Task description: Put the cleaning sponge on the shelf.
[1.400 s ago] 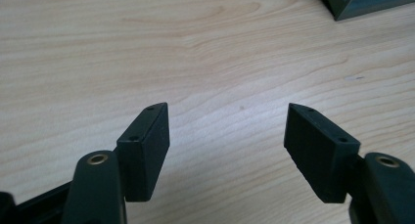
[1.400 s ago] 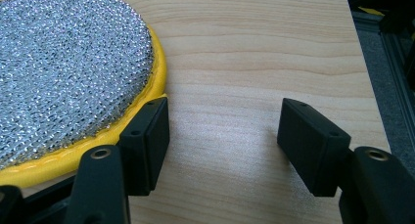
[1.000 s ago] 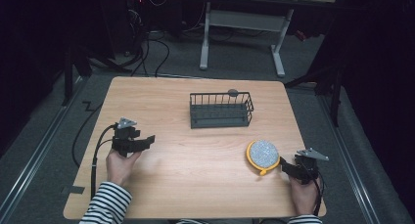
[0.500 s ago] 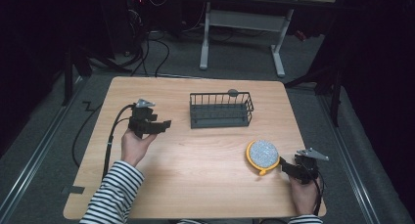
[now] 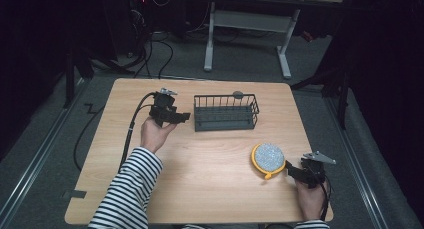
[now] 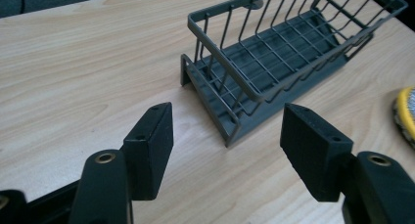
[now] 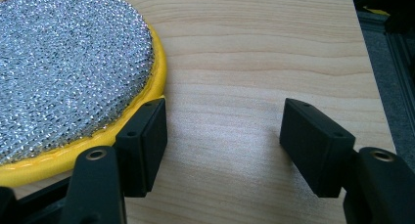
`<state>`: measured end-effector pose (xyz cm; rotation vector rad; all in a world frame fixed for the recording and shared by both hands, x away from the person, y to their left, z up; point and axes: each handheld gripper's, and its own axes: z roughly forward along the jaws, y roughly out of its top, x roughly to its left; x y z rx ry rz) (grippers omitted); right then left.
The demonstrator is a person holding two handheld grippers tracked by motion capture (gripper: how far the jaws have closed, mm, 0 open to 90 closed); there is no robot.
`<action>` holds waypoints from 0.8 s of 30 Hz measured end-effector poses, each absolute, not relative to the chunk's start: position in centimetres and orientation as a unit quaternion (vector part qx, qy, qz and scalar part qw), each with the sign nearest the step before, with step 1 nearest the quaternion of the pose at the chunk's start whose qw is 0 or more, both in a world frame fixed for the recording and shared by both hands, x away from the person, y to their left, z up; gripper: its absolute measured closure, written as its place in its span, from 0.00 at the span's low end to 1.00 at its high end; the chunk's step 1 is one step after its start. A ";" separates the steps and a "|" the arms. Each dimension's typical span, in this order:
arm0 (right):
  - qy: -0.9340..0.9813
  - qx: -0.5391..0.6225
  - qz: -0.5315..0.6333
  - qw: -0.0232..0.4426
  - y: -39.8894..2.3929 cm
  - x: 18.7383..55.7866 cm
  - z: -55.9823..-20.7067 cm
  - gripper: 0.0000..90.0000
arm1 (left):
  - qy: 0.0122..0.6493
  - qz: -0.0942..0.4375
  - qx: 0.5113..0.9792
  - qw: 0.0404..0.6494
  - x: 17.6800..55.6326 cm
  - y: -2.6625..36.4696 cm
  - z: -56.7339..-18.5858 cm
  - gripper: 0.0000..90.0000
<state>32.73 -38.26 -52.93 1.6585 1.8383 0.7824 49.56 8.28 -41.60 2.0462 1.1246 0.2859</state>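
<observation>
A dark grey wire basket stands at the table's far middle. My left gripper hovers just left of the basket's left end and points at it. In the left gripper view the basket has its near end ahead of the gap of the left gripper. The jaws have just been closing a little but stand wide apart, touching nothing. A round scrubber with a yellow rim and silvery top lies at the near right. My right gripper rests open beside the scrubber, its left pad against the rim.
A small round grey disc sits at the basket's far rim. The left gripper's cable trails back over the table's left side. Bare wood lies between the two hands. A desk frame stands beyond the far edge.
My left hand has moved away from the near left, forward and to the right, and risen, ending next to the basket's left end. The right hand and the scrubber have stayed put.
</observation>
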 end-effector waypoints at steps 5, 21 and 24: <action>0.684 0.613 0.289 0.271 -38.3 32.7 -52.9 0.39 | 0.435 0.120 0.808 0.379 50.4 7.0 -41.4 0.42; 0.683 0.613 0.289 0.271 -38.3 32.7 -52.9 0.39 | 0.443 0.118 0.822 0.337 53.5 3.2 -42.4 0.49; 0.683 0.613 0.289 0.271 -38.3 32.7 -52.9 0.39 | 0.448 0.118 0.823 0.329 53.8 3.1 -42.9 0.52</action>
